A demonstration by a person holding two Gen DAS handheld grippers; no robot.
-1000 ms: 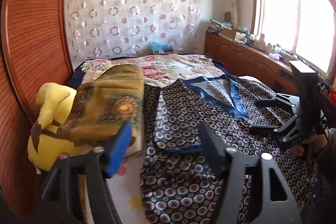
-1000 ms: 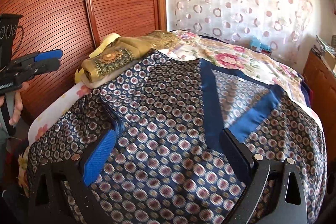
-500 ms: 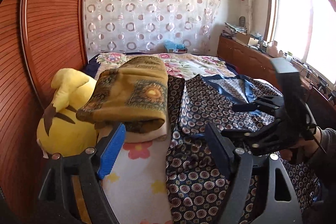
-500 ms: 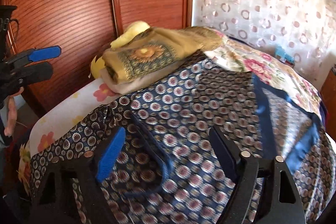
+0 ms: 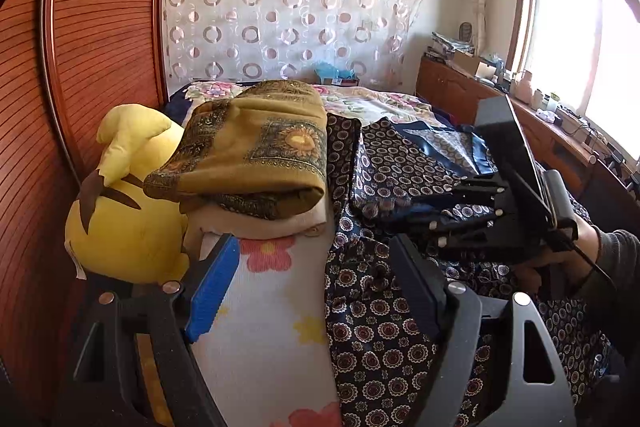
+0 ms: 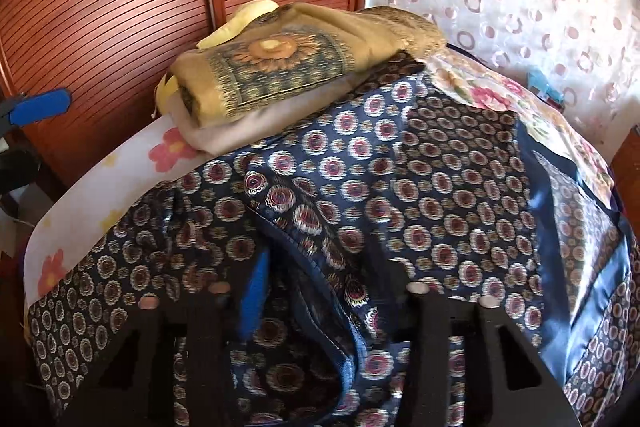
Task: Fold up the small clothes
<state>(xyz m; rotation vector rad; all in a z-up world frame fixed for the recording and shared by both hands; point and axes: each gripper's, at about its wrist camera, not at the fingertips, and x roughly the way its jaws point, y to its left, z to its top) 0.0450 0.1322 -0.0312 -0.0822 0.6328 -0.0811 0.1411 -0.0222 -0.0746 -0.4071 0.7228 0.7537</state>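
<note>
Since a second ago, right hand-held gripper [image 6: 320, 291] has shifted leftward, jaws just closing, pinching a fold of the patterned garment [image 6: 420, 195] on the bed [image 5: 272, 327]. Left hand-held gripper [image 5: 316, 287] hovers released.

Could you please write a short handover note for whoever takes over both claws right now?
Right claw: jaws have just been closing around a raised fold of the dark blue satin garment with ring-shaped motifs; a firm pinch cannot be confirmed.
Left claw: open, empty, over the garment's edge and the white floral sheet.
Done: folded mustard patterned cloth is stacked beside the yellow plush toy.
Left: the blue garment lies mostly spread out, unfolded.
</note>
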